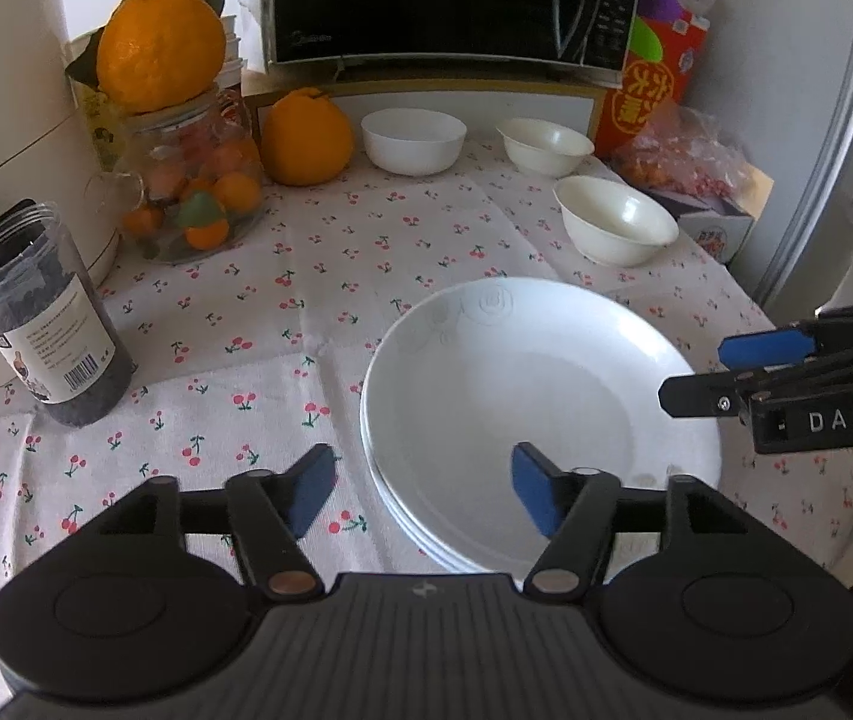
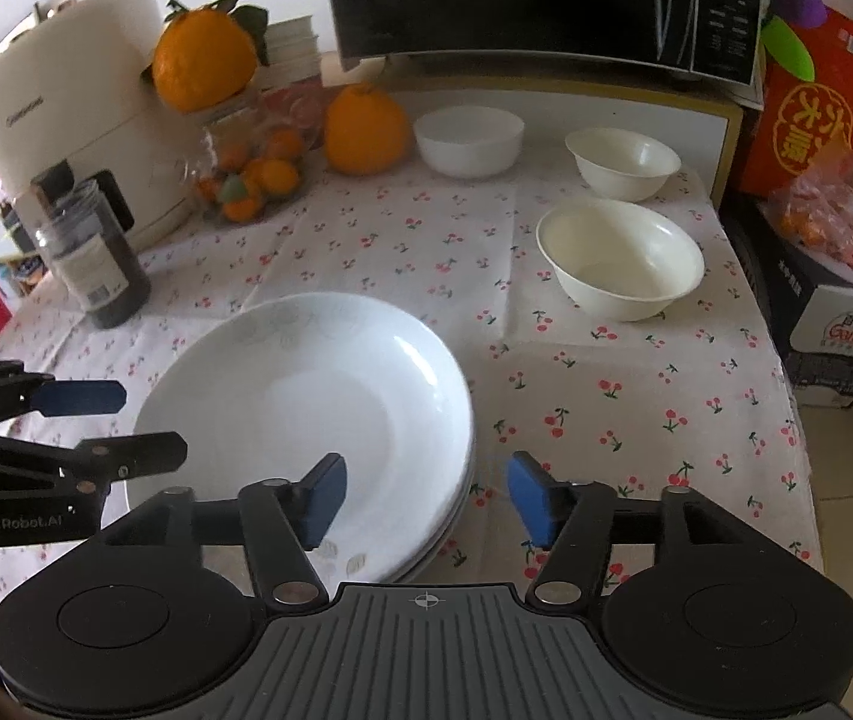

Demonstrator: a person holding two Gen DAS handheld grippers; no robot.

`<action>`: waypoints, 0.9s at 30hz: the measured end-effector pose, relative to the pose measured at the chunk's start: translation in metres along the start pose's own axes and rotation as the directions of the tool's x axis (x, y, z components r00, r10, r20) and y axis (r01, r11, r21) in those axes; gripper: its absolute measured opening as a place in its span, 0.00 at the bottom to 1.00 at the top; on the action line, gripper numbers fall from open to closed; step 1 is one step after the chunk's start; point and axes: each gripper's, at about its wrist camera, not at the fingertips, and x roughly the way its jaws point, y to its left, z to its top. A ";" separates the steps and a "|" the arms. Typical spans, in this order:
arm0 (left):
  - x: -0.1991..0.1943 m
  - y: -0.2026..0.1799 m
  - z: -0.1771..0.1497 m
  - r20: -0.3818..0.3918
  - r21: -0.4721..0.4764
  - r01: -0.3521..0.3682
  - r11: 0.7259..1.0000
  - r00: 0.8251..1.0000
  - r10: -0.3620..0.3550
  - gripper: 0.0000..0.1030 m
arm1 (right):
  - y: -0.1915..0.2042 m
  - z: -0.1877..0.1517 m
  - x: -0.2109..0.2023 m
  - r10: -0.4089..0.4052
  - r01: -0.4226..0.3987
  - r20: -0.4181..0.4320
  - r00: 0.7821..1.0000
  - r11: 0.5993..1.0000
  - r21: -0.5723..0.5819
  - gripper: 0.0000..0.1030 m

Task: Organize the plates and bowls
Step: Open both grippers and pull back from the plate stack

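A stack of white plates (image 1: 540,408) (image 2: 306,414) lies on the cherry-print tablecloth near the front. Three white bowls stand apart behind it: a near one (image 1: 615,219) (image 2: 621,258), a far right one (image 1: 543,144) (image 2: 621,162) and a far middle one (image 1: 413,138) (image 2: 467,139). My left gripper (image 1: 423,495) is open and empty, straddling the stack's left rim; it shows in the right wrist view (image 2: 120,423) too. My right gripper (image 2: 426,498) is open and empty, straddling the stack's right rim; it also shows in the left wrist view (image 1: 708,369).
A dark jar (image 1: 48,318) (image 2: 93,258), a glass jar of small oranges (image 1: 192,186), two large oranges (image 1: 306,135) (image 1: 159,42), a white appliance (image 2: 72,102) and a microwave (image 1: 450,0) ring the back. Boxes and a snack bag (image 2: 834,222) crowd the right edge.
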 end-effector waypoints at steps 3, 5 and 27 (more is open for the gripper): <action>-0.001 -0.001 0.007 0.005 -0.015 -0.013 1.000 1.000 0.013 0.70 | -0.002 0.005 -0.002 0.003 -0.003 0.008 1.000 1.000 0.017 0.69; -0.001 -0.002 0.012 0.009 -0.029 -0.018 0.999 1.000 0.018 0.75 | -0.004 0.008 -0.003 0.003 -0.003 0.011 1.000 1.000 0.028 0.72; 0.020 -0.008 0.064 -0.001 -0.206 -0.161 0.965 0.986 0.165 0.99 | -0.040 0.060 -0.008 -0.034 0.016 0.089 0.995 0.981 0.191 0.87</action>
